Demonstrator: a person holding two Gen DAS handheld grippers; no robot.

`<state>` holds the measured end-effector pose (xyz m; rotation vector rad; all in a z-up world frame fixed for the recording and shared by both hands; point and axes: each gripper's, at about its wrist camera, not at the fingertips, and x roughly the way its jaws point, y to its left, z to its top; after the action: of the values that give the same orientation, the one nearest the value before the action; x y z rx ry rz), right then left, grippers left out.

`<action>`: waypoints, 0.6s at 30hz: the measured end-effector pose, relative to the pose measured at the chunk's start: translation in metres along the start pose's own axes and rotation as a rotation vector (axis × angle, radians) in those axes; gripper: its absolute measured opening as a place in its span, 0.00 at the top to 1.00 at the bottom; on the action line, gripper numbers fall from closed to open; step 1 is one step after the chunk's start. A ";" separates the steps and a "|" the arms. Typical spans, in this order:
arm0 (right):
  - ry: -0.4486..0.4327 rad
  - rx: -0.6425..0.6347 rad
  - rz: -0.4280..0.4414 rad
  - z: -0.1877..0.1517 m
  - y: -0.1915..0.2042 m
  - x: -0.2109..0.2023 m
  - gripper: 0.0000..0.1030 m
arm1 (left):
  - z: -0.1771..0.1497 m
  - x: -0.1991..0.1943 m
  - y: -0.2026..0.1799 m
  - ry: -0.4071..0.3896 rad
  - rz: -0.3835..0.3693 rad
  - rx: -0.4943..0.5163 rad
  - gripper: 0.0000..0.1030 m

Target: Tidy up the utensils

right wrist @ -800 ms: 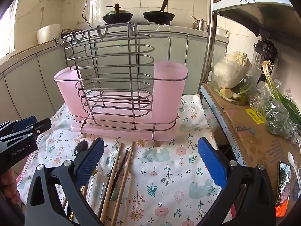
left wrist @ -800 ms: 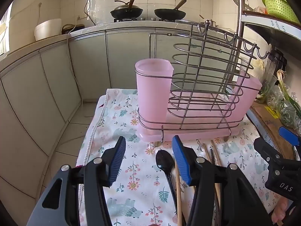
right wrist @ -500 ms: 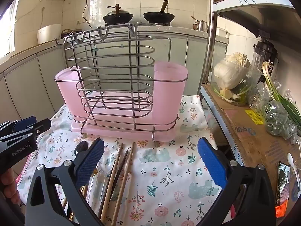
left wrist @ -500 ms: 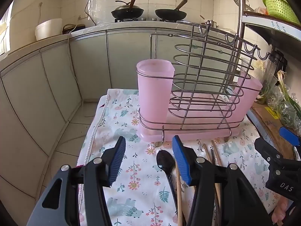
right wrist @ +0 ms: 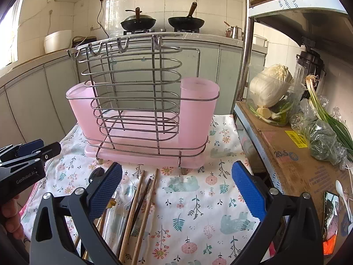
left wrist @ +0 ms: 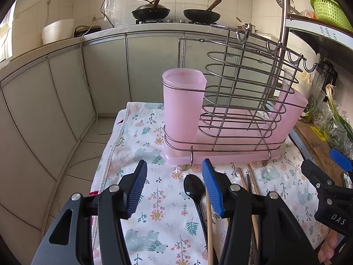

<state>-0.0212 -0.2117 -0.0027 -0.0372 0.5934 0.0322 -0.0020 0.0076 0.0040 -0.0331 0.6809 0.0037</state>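
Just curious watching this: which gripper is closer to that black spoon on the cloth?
Left. The left gripper hangs just above the black spoon, whose bowl lies beside its right finger. The right gripper is farther right, over the chopsticks.

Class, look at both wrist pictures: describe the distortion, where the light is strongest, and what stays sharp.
Left wrist view: fisheye bends the cabinet fronts into curves, corners go black; the wire rack stays sharp. Right wrist view: daylight flares at the left-edge window, and the chopsticks on the cloth are crisp.
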 end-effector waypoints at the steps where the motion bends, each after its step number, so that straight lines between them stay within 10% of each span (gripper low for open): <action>1: -0.001 -0.001 0.000 0.000 0.000 0.000 0.03 | 0.000 -0.001 0.000 -0.001 -0.001 -0.001 0.50; 18: -0.026 -0.014 -0.003 0.003 0.004 -0.008 0.03 | 0.001 -0.014 0.002 -0.040 0.005 0.000 0.50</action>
<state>-0.0265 -0.2082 0.0046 -0.0513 0.5670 0.0337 -0.0128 0.0093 0.0134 -0.0314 0.6414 0.0091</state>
